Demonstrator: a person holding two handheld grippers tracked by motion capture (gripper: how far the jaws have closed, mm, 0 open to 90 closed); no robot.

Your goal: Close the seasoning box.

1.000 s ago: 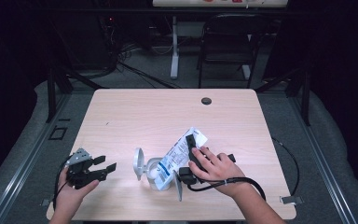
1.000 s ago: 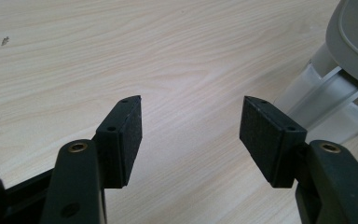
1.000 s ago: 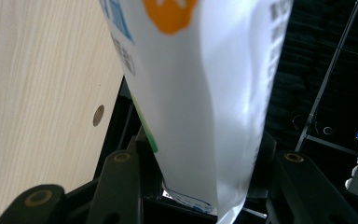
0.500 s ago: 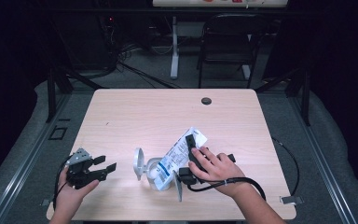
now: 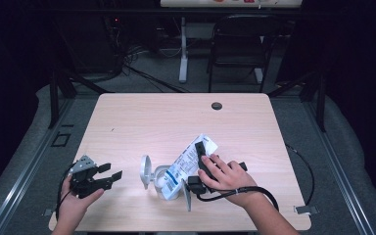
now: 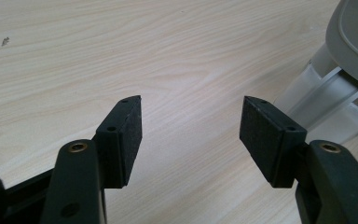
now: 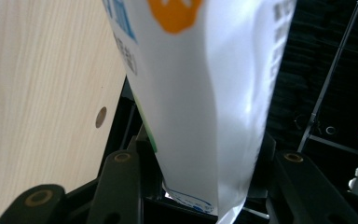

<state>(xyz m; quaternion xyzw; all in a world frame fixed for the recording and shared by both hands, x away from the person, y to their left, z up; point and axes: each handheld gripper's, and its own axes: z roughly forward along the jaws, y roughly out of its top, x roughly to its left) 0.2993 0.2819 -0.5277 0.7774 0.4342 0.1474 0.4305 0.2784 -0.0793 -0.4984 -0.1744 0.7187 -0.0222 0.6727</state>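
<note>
A white pouch with blue print (image 5: 188, 160) lies slanted, its lower end at the mouth of a small white container (image 5: 165, 179) whose round lid (image 5: 145, 172) stands flipped open. My right gripper (image 5: 201, 155) is shut on the pouch's upper part, under the person's hand. Along the right gripper's own jaws, the pouch (image 7: 205, 93) sits squeezed between them, with an orange mark near its top. My left gripper (image 5: 111, 171) rests open near the table's front left, pointing toward the container. In the left gripper view its pads (image 6: 127, 133) stand wide apart over bare wood, the container (image 6: 340, 79) off to the right.
The light wooden table (image 5: 142, 122) has a round black grommet hole (image 5: 217, 105) near its far edge. A black cable (image 5: 257, 190) loops from the right gripper at the front right. A dark chair (image 5: 240, 44) and cables stand beyond the table.
</note>
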